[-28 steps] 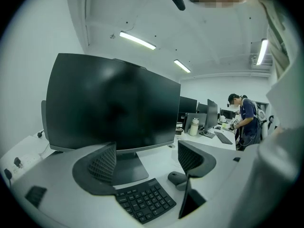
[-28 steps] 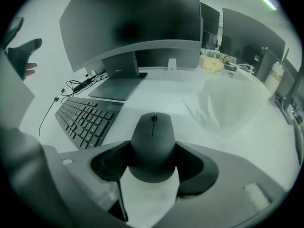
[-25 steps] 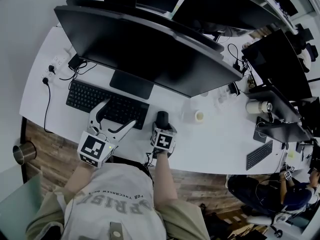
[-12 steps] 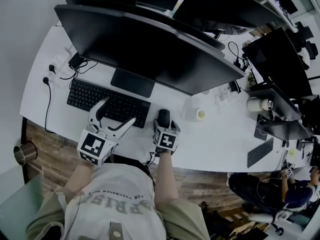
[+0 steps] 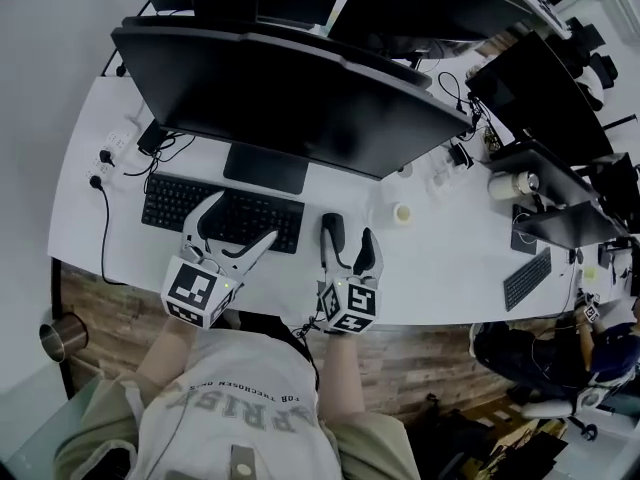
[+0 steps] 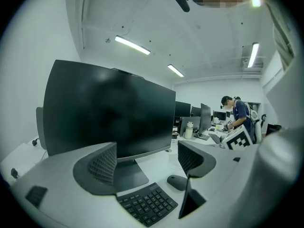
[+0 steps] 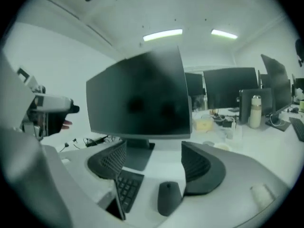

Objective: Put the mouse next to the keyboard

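Observation:
The dark mouse (image 5: 333,230) lies on the white desk (image 5: 440,268) just right of the black keyboard (image 5: 222,213). My right gripper (image 5: 347,250) is open, pulled back a little toward the desk's front edge. In the right gripper view the mouse (image 7: 169,197) lies low between the spread jaws of the gripper (image 7: 154,163), and neither pad touches it. The keyboard (image 7: 126,186) shows to its left. My left gripper (image 5: 240,223) hovers open over the keyboard's right half, empty. In the left gripper view, that gripper (image 6: 149,163) frames the keyboard (image 6: 147,204) and the mouse (image 6: 176,182).
A wide dark monitor (image 5: 290,98) on its stand (image 5: 265,168) rises behind the keyboard. A small white roll (image 5: 402,211) sits right of the mouse. Cables and a plug (image 5: 100,158) lie at the desk's left end. Further monitors and a second keyboard (image 5: 527,279) stand at the right.
My right gripper has opened off the mouse and drawn back toward the desk's front edge. The mouse stays beside the keyboard. The left gripper has hardly moved.

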`<state>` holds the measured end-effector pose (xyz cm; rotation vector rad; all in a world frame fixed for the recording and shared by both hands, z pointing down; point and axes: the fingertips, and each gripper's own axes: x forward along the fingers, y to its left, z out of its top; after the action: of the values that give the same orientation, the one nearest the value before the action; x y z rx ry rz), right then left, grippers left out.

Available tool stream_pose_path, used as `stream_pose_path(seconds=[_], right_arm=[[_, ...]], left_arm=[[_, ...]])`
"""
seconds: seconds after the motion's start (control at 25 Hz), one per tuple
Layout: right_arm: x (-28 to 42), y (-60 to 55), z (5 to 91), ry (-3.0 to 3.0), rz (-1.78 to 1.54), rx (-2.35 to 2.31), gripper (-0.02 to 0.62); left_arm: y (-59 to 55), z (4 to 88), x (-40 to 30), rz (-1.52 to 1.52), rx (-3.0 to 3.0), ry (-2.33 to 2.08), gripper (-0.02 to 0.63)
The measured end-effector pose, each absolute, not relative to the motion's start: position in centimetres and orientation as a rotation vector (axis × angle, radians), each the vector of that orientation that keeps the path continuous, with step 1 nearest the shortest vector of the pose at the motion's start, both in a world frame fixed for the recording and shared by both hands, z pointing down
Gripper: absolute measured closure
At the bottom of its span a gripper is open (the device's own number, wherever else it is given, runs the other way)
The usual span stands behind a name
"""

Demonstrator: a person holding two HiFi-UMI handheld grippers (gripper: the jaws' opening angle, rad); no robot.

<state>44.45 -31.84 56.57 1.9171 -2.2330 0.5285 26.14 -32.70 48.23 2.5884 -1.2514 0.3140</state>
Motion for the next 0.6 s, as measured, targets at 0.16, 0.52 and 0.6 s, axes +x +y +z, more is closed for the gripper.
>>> stream_pose_path(seconds=[0.16, 0.52, 0.6], right_arm=[[42.7, -30.1, 50.2, -2.336, 0.349, 2.028, 0.244], [39.9, -26.0, 42.6, -2.283, 0.098, 2.199, 0.434], [39.6, -25.4, 41.6, -2.258, 0.049, 2.217, 0.476]], left_arm=[[-32.3, 47.0, 25.7, 0.3, 2.651, -1.229, 0.218], [-31.7, 42.9, 23.9, 0.181, 2.802, -1.207, 0.378], [-31.5, 42.1, 23.6, 0.148, 2.822, -1.209, 0.444]])
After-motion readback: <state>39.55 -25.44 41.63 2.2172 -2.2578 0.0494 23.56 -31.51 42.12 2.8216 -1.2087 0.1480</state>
